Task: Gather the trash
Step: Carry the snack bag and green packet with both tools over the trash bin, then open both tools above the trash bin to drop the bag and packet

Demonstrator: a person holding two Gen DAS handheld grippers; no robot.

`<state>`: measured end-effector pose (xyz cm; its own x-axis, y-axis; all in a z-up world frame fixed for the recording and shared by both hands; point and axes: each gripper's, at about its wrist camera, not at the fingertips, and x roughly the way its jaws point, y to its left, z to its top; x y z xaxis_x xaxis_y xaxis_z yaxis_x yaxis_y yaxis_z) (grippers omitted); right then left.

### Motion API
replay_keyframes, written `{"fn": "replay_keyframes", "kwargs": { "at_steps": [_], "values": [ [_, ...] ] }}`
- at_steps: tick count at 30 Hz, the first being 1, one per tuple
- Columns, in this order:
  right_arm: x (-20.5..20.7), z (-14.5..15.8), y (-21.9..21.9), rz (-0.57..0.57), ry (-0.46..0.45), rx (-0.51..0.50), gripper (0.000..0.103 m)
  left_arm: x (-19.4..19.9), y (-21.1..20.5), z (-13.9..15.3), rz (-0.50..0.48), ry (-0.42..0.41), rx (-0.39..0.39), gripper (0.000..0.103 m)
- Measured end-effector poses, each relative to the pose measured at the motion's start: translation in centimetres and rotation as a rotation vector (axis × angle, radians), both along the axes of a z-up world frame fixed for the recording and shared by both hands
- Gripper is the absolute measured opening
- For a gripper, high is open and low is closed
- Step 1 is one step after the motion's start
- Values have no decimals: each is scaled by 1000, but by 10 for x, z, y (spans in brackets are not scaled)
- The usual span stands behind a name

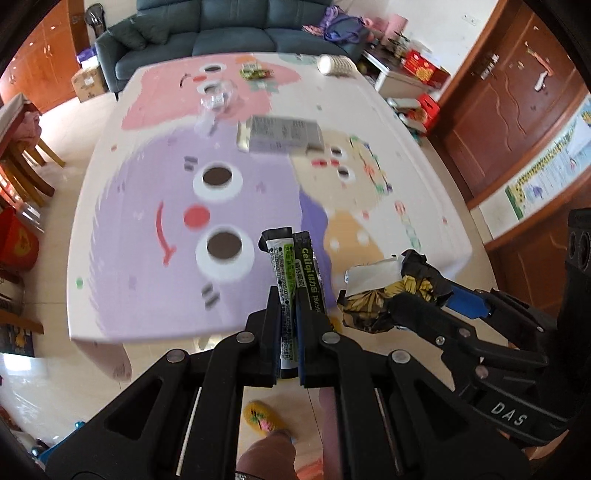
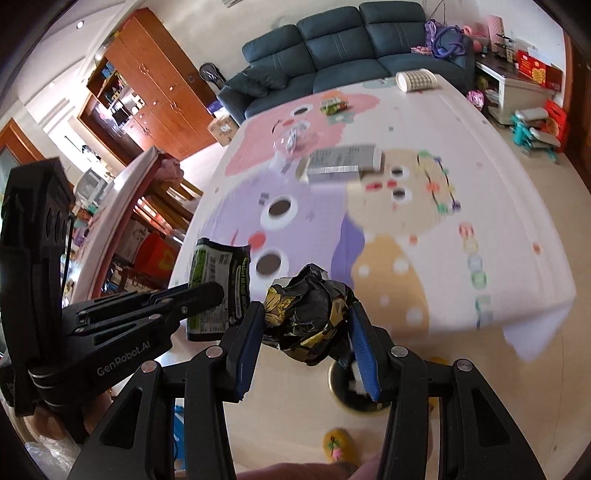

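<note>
My left gripper (image 1: 288, 299) is shut on a couple of green, white and black stick sachets (image 1: 286, 266) that stand up out of its jaws. They hang over the near edge of the table (image 1: 118, 236), which wears a pastel cartoon cloth. My right gripper (image 2: 304, 314) is shut on a crumpled black and gold wrapper (image 2: 306, 295), just right of the left gripper (image 2: 207, 295) and the sachets (image 2: 218, 273). On the table lie a grey box (image 1: 284, 134), a clear plastic wrapper (image 1: 216, 98), a green packet (image 1: 255, 72) and a tipped paper cup (image 1: 334, 64).
A round dark container (image 2: 354, 391) with something white in it sits on the floor under the right gripper. A yellow slipper (image 2: 338, 445) and a person's foot are beside it. A dark sofa (image 1: 229, 33) stands behind the table, wooden chairs (image 1: 26, 162) to the left.
</note>
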<state>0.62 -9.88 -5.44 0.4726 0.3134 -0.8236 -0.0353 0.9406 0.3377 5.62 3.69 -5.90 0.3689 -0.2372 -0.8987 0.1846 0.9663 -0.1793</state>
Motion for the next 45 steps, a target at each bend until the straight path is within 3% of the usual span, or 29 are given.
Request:
{"fn": "replay_keyframes", "kwargs": {
  "at_steps": [9, 16, 19, 26, 33, 36, 40, 45],
  "values": [
    [-58, -23, 17, 25, 71, -75, 46, -43, 7, -26, -12, 31, 4, 4],
    [-65, -80, 14, 60, 119, -128, 46, -64, 3, -88, 11, 75, 20, 4],
    [-70, -118, 13, 96, 136, -145, 46, -71, 4, -130, 60, 111, -13, 4],
    [-67, -240, 2, 132, 207, -149, 47, -72, 10, -243, 184, 157, -28, 4],
    [-46, -356, -10, 122, 215, -150, 48, -57, 8, -347, 209, 161, -4, 4],
    [-40, -397, -14, 115, 216, -156, 52, -52, 4, -378, 199, 151, 12, 6],
    [-31, -438, -16, 94, 228, -177, 66, -50, -1, -415, 173, 161, 36, 55],
    [-32, -465, -16, 87, 224, -195, 68, -51, -5, -435, 162, 151, 81, 61]
  ]
}}
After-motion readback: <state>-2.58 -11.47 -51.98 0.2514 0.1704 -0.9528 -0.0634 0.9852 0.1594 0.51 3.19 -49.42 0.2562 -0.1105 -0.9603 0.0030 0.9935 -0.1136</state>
